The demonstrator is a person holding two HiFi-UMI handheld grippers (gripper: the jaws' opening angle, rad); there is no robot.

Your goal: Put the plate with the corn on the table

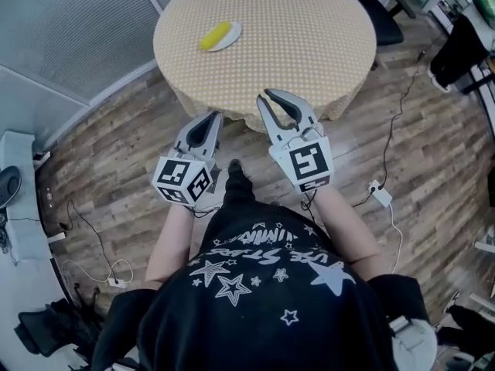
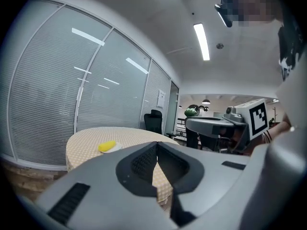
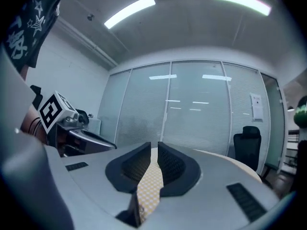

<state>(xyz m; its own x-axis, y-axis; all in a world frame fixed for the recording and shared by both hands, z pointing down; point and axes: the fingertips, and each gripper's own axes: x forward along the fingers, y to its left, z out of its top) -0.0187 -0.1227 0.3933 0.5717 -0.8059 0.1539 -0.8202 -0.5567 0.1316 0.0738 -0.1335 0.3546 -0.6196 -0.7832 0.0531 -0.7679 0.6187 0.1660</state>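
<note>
A white plate with a yellow corn cob lies on the round table, at its far left, on a checked cloth. Neither gripper touches it. My left gripper hovers over the floor just short of the table's near edge, its tips touching and nothing between them. My right gripper is beside it, reaching the table's near rim, jaws a narrow slit apart and empty. The left gripper view shows the corn on the table, beyond the left gripper. Through the right gripper, only cloth shows.
A black office chair stands behind the table at the right. Cables and a white power strip lie on the wooden floor. A glass partition curves along the left. My shoe is between the grippers.
</note>
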